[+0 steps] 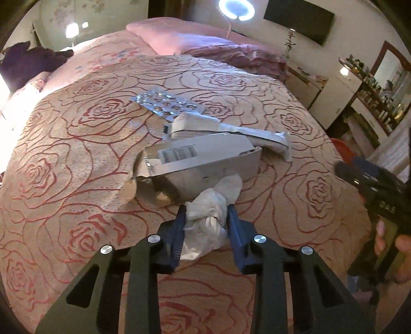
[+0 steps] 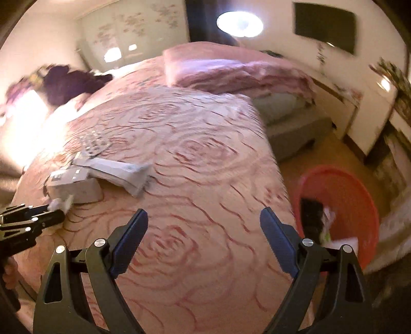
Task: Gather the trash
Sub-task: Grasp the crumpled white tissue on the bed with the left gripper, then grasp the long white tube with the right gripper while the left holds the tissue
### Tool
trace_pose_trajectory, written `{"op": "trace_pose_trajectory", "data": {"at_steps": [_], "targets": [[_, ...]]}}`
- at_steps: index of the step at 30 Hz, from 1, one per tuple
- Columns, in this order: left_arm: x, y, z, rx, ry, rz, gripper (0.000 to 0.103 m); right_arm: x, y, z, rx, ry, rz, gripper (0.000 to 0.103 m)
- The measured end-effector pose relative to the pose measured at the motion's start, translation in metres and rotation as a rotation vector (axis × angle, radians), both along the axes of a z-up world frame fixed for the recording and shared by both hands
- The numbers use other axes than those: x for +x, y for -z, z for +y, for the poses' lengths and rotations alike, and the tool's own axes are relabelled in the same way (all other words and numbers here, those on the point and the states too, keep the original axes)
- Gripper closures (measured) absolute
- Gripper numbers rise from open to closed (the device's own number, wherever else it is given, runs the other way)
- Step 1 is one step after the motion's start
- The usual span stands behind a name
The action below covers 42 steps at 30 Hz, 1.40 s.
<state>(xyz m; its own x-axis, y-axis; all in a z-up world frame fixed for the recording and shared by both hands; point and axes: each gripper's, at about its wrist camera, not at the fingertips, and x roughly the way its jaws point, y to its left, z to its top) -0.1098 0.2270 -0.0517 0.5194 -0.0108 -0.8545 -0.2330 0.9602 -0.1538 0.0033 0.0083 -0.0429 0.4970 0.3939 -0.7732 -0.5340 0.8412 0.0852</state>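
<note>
Your left gripper [image 1: 206, 218] pinches the crumpled tissue [image 1: 209, 215] on the bed [image 1: 77, 159]; soft grip, it may slip out mid-carry. Right gripper [image 2: 204, 232] hangs wide open, empty. Box [image 1: 205, 161] touches the tissue, may drag. Red bin [image 2: 359, 200] sits beyond the bed edge.

A ring lamp [image 1: 236, 9] is glaring overhead; warm light is washing out the left edge; the right wrist view is smearing with motion blur; fisheye edges are bending.
</note>
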Motion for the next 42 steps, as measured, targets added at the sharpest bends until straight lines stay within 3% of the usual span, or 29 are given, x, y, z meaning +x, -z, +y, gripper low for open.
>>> {"op": "trace_pose_trajectory", "data": {"at_steps": [12,15,19,20,31,42], "targets": [[0.003,0.002,0.0,-0.035,0.024,-0.006,0.074,0.019,0.0,0.075,-0.066,-0.33,-0.025,0.017],[0.004,0.004,0.002,-0.044,0.024,-0.005,0.074,0.014,0.005,0.092,-0.109,-0.405,-0.053,0.025],[0.005,0.004,0.001,-0.041,0.029,-0.006,0.074,0.015,0.014,0.109,-0.139,-0.463,-0.035,0.045],[0.006,0.003,0.001,-0.04,0.03,-0.006,0.073,0.016,0.015,0.111,-0.138,-0.469,-0.027,0.046],[0.011,0.003,-0.005,-0.041,0.05,-0.004,0.073,0.015,0.01,0.092,-0.101,-0.356,-0.003,0.075],[0.015,0.003,-0.02,-0.04,0.096,-0.004,0.073,-0.003,0.013,0.024,-0.126,-0.26,0.053,0.077]]}}
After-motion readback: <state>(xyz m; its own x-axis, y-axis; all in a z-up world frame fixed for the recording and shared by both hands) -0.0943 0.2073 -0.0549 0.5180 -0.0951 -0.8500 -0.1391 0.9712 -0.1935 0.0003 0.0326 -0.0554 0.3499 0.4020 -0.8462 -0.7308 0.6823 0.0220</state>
